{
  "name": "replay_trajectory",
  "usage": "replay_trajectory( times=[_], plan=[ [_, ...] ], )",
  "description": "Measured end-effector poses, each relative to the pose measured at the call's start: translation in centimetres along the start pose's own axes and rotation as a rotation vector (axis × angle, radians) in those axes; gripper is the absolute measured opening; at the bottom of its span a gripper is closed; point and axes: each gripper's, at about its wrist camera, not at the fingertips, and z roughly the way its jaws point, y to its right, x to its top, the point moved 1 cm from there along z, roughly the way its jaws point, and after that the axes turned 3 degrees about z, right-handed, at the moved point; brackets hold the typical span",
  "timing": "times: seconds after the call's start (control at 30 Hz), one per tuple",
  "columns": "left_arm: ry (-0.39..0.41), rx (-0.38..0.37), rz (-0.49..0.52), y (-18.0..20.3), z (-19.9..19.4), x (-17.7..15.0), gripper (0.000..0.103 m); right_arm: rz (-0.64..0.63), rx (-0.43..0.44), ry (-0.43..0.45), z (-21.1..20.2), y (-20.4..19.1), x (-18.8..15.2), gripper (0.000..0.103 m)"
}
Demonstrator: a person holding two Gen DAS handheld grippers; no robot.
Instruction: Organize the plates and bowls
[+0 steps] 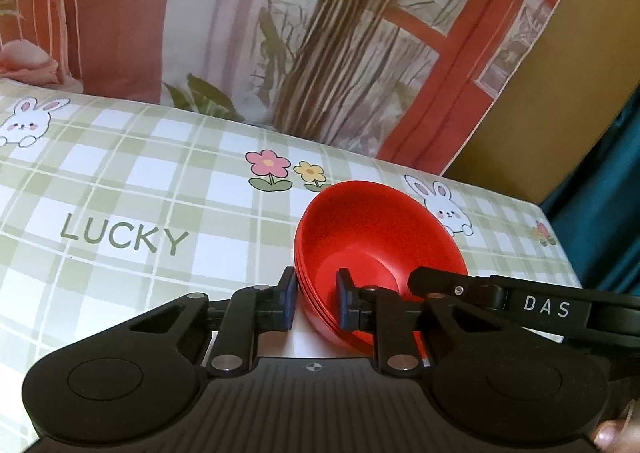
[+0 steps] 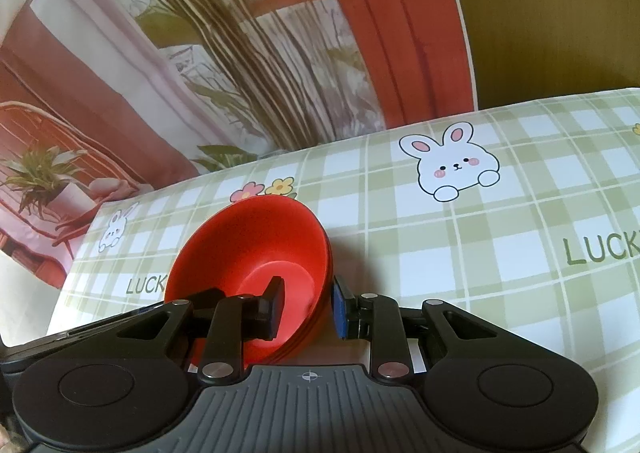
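Left tongs (image 1: pixel 316 303) pinch the near rim of the red bowls (image 1: pixel 380 237). Right tongs (image 2: pixel 306 309) clamp the opposite rim, the stack tilted on the desk (image 2: pixel 480 237).

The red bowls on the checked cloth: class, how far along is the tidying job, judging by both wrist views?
Done: the red bowls are nested into one stack on the checked tablecloth. In hand: the left gripper is shut on the stack's rim on one side, the right gripper on the other, one finger inside and one outside. Left: setting the stack in its final place. No plates are in view.
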Motion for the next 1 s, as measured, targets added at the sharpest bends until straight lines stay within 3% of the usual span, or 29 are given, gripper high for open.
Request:
replay_trajectory(
  times=[0.37,1.0],
  plan=[
    [0.021,0.042,0.032,1.0,-2.3,-0.2,0.021,-0.023,0.023,0.009,-2.2,-0.9,-0.6,0.024],
    [0.117,0.05,0.011,3.2,-11.2,-1.1,0.022,-0.04,0.088,0.122,-11.5,-4.0,-1.7,0.024]
  ],
)
